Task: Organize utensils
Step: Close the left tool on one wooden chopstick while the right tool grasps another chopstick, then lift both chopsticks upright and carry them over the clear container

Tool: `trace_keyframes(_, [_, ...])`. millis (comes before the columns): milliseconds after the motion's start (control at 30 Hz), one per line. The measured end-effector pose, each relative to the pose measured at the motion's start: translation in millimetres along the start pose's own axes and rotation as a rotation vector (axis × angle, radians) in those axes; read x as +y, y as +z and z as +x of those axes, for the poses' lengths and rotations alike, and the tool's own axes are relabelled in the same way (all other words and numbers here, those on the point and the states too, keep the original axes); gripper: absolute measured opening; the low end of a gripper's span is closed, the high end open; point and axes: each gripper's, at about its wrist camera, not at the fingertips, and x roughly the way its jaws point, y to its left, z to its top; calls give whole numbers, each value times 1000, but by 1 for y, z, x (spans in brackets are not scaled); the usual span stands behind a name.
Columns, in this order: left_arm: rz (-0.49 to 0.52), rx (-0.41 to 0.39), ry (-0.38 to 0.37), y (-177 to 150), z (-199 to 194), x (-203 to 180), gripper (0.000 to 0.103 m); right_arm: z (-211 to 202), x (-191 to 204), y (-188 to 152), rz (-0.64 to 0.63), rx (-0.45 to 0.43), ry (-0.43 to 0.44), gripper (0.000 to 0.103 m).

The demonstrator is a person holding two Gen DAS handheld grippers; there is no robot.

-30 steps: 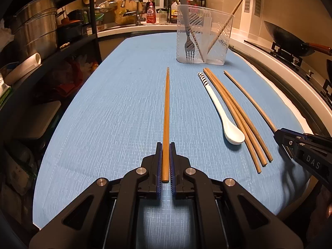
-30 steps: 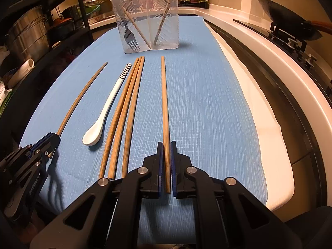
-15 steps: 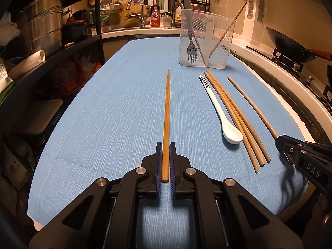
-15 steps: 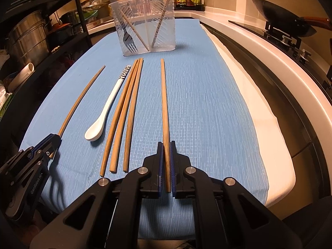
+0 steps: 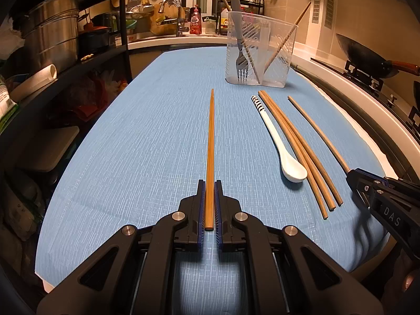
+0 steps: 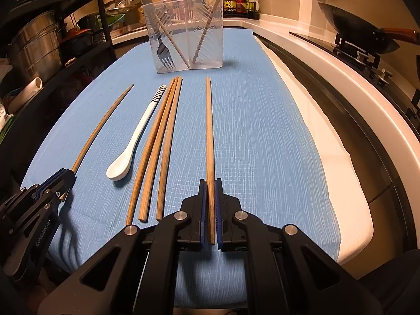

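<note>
The left gripper point(image 5: 209, 187) pinched the near end of a long brown wooden chopstick point(image 5: 210, 141), and the right gripper point(image 6: 210, 186) likewise clamped a second wooden chopstick point(image 6: 208, 131), both pointing away over the blue woven tablecloth point(image 5: 147, 141). Between them lay a white ceramic spoon point(image 5: 278, 144) beside three loose wooden chopsticks point(image 5: 302, 152). Farthest off stood a clear plastic utensil holder point(image 5: 273, 60) containing a grey fork point(image 5: 241, 63) and chopsticks.
</note>
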Motion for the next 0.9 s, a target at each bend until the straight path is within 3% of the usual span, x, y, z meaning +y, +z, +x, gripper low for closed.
trace_keyframes(333, [6,0,-2,1,-2,-1,7,-2,0,2,0,-15,1,6])
trace_keyframes(633, [50,-100,3,11,-29,-6,7,-26,-4,9,-4,-104,-5,6])
trace_keyframes(900, [95,-201,6,23,-58,-9,7,-60,-2,18,-49,-251,-20,6])
